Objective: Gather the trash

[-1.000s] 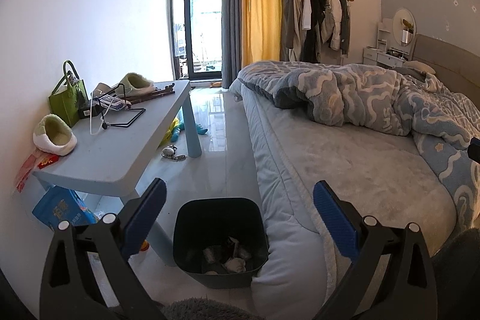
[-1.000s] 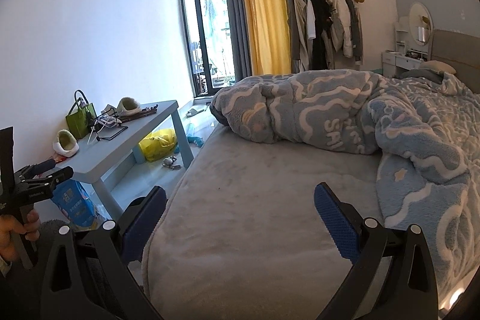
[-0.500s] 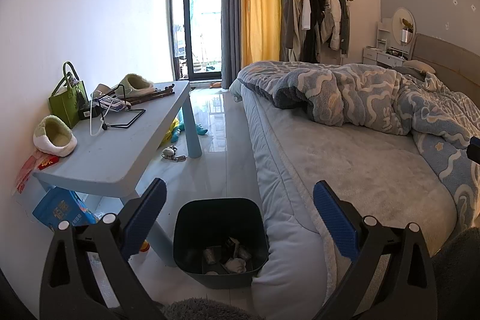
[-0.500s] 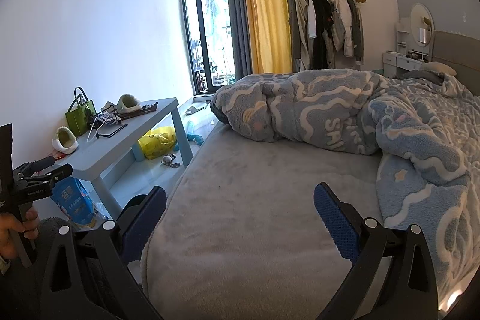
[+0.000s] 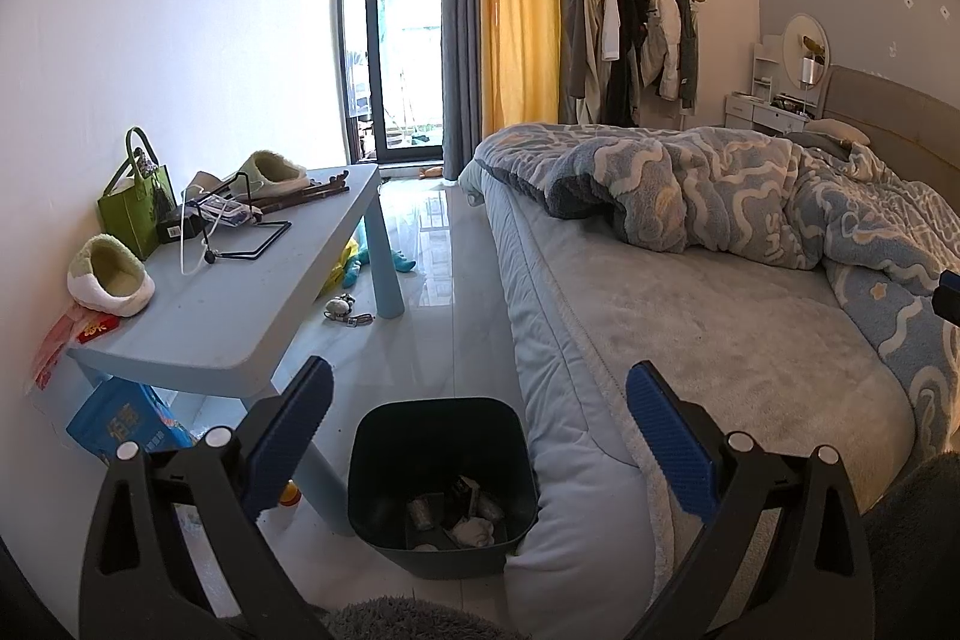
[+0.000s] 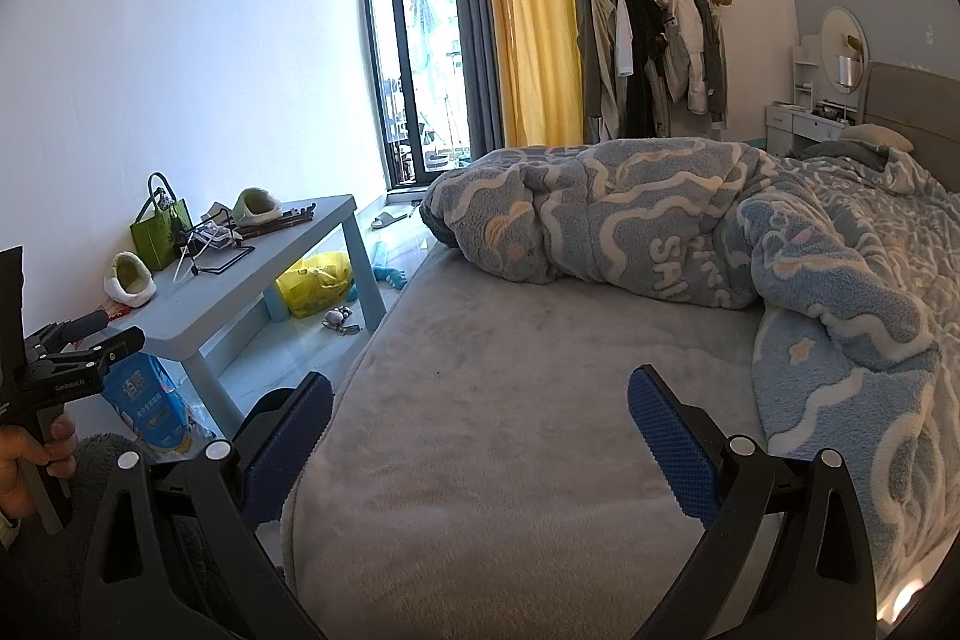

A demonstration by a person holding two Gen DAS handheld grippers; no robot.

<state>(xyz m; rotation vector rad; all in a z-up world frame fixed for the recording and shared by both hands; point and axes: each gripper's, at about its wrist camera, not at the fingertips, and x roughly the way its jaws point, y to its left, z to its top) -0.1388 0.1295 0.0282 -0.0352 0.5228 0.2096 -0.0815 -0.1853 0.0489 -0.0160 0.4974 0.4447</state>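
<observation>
Hovering with fingers spread and empty, the left gripper hung above the trash bin beside the bed; the right gripper, likewise spread, was over the mattress.

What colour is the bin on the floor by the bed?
Black. The bin shows best in the left wrist view, with scraps already inside it.

Bin contents indistinct.
</observation>
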